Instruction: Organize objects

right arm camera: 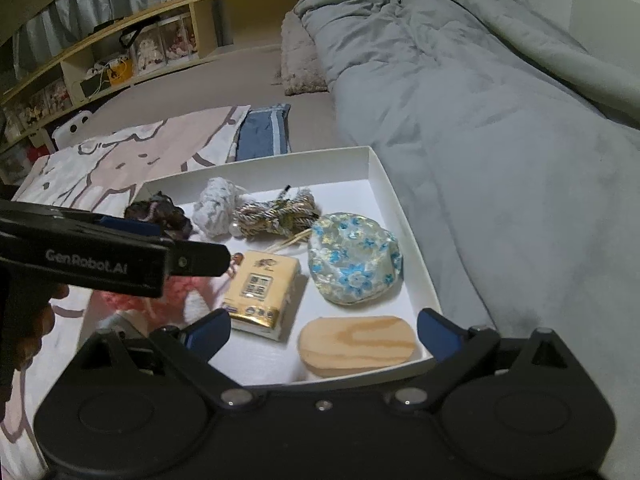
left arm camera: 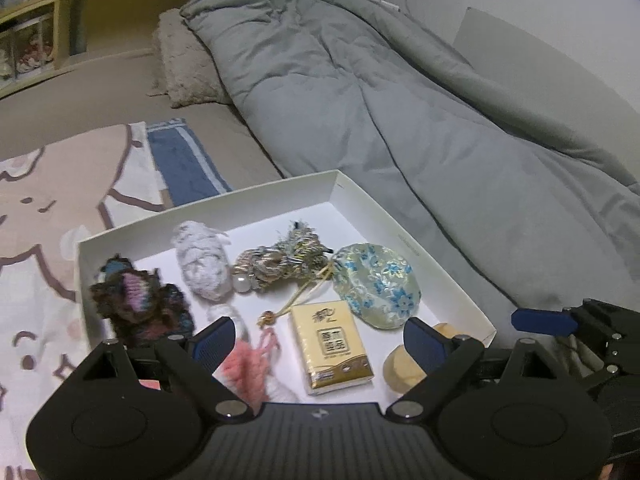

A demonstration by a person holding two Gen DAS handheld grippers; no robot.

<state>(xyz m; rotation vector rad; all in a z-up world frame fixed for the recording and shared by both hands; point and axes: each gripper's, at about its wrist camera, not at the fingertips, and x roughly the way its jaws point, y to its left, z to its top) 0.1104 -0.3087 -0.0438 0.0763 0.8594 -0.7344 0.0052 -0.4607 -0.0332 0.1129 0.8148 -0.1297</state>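
Observation:
A white shallow box (left arm camera: 400, 236) (right arm camera: 384, 184) lies on the bed. In it are a dark knitted piece (left arm camera: 140, 300) (right arm camera: 160, 212), a white knitted piece (left arm camera: 202, 260) (right arm camera: 216, 206), a gold cord bundle (left arm camera: 280, 264) (right arm camera: 276, 212), a blue floral pouch (left arm camera: 376, 288) (right arm camera: 354, 258), a yellow tissue pack (left arm camera: 330, 348) (right arm camera: 262, 288), a pink knitted piece (left arm camera: 248, 368) (right arm camera: 132, 300) and an oval wooden piece (left arm camera: 404, 368) (right arm camera: 358, 344). My left gripper (left arm camera: 320, 340) is open and empty over the box's near edge. My right gripper (right arm camera: 324, 332) is open and empty above the wooden piece.
A grey duvet (left arm camera: 380, 92) (right arm camera: 480, 100) fills the right side of the bed. A cartoon-print cloth (left arm camera: 48, 216) (right arm camera: 120, 160) and a blue folded cloth (left arm camera: 184, 160) (right arm camera: 262, 130) lie left of the box. A wooden shelf (right arm camera: 120, 52) runs behind.

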